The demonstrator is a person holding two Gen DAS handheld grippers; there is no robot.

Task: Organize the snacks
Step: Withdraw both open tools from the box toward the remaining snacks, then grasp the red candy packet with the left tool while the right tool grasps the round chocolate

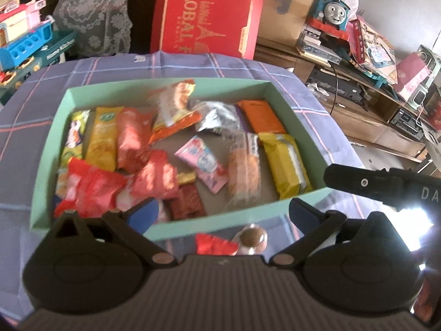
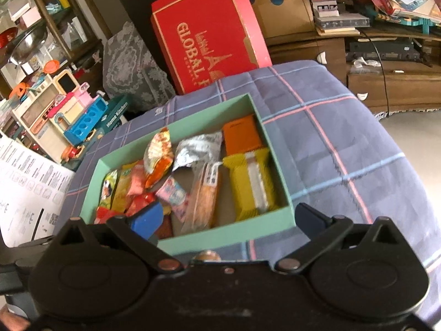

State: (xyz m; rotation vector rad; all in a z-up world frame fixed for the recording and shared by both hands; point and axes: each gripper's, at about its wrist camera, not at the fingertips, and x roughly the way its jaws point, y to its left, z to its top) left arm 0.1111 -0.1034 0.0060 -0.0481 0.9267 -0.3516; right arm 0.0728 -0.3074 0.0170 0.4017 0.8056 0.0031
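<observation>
Snacks [image 1: 193,149] in green box [image 1: 171,84], beyond both wide-open, empty grippers.

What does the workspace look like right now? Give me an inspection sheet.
Surface: plaid blue cloth covers the table.
Job's things: green tray holds mixed snack packs, among them an orange pack, a yellow pack and a pink pack; a red wrapper and a round brown snack lie outside by the near rim.
Clutter: printed sheet at the cloth's left.
Grippers: left gripper and right gripper both open, empty, at the tray's near rim.
Cables: black cable on the wooden shelf.
Surroundings: red box, toy train, toy kitchen.
</observation>
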